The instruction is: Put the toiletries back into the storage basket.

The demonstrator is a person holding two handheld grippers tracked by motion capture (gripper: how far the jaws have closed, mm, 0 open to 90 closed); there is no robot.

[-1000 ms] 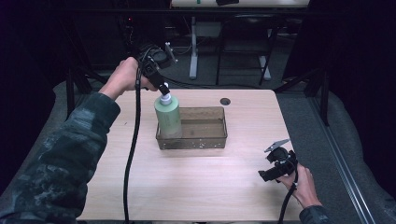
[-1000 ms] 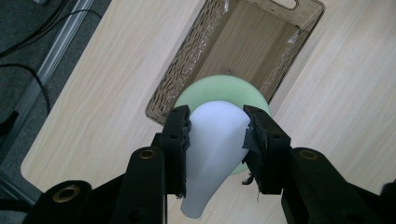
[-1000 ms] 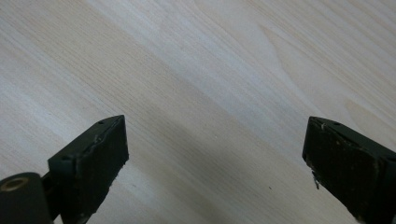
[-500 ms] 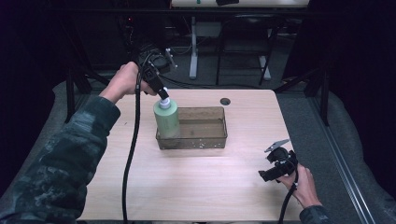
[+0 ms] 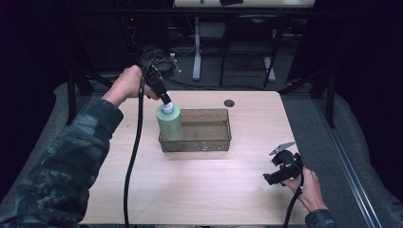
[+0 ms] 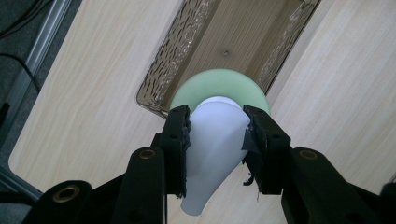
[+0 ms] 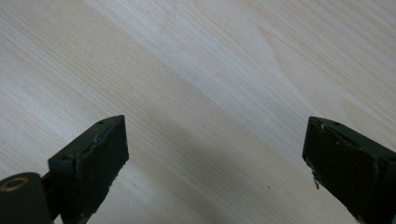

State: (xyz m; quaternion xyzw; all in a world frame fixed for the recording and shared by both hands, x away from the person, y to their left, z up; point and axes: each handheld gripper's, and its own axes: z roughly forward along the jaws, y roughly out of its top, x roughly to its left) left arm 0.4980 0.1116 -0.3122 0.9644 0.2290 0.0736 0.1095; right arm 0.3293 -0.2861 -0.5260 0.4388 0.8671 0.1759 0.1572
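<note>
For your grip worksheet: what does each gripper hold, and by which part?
The left gripper clamps the green bottle by its white cap, at the tray. The right gripper is open, holding nothing.

The high view is dim and grainy: the wooden table [image 5: 199, 190] is the one lit patch, the room around it sinks to near black, and a sleeve [image 5: 62, 175] at the lower left is murky. The left gripper view is bright and even, with the white cap [image 6: 212, 140] of the green bottle [image 6: 219, 84] nearly blown out and soft, the black jaws close to the lens a little blurred, and glints on the rippled wall of the clear tray [image 6: 173, 60]. The right gripper view is evenly lit with sharp wood grain, a broad soft shadow lying across the table between the jaws, whose near ends are out of focus.
</note>
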